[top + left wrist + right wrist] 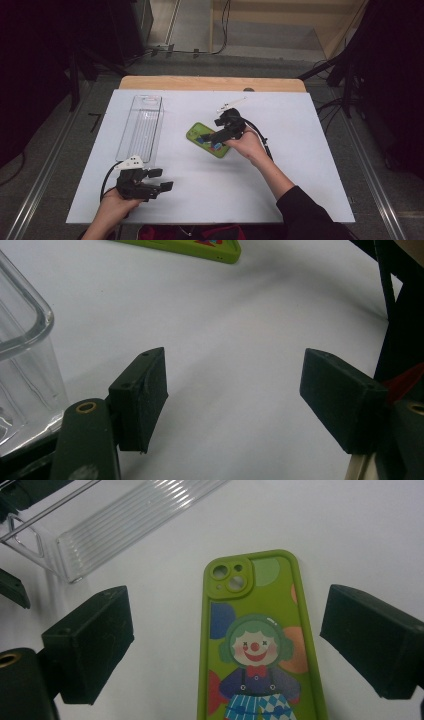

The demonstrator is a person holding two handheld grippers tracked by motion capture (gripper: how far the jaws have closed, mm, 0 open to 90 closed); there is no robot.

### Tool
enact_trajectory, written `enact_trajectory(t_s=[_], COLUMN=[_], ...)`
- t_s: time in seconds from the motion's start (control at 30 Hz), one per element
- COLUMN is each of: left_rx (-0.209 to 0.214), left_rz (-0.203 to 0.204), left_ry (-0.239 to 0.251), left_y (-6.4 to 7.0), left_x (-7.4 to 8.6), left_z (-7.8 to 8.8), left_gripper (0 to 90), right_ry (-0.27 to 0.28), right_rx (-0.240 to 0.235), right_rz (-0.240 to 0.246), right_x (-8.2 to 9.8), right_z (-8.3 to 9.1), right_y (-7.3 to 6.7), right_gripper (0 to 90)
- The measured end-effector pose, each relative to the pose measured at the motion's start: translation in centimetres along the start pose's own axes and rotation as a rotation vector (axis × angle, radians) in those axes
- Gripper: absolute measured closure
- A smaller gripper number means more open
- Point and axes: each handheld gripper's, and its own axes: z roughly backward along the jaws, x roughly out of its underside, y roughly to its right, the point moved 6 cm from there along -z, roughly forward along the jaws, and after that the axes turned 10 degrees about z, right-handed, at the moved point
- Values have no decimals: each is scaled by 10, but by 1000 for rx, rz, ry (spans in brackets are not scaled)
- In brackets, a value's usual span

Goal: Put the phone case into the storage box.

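A green phone case [206,139] printed with a clown lies flat on the white table [300,120], near its middle. My right gripper [209,137] hovers over it, open, its jaws standing wide on either side of the phone case [255,645] without touching it. Near the table's front left edge my left gripper [161,179] is open with nothing between its jaws. In the left gripper view the left gripper [235,400] looks across bare table, and the phone case [192,247] lies far off at the top.
A clear ribbed plastic box [141,125] stands at the table's left, just beyond my left gripper. It also shows as the plastic box [25,370] and plastic box [120,522]. A bare wooden strip [210,82] runs along the far edge.
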Motion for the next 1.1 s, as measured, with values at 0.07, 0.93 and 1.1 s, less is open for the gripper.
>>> enact_trajectory(t_s=[0.07, 0.93, 1.1], left_rx=[1, 2, 2], left_rz=[-1, -3, -1], left_ry=[0, 1, 2], left_y=[0, 0, 0], left_x=[0, 0, 0], left_z=[0, 0, 0], left_gripper=[277, 277, 276], right_ry=[-3, -74, -88], right_rx=[-1, 34, 49], right_rz=[-2, -12, -7], right_x=[1, 26, 31], right_z=[-1, -18, -22], right_y=[0, 3, 4], right_gripper=[51, 51, 51])
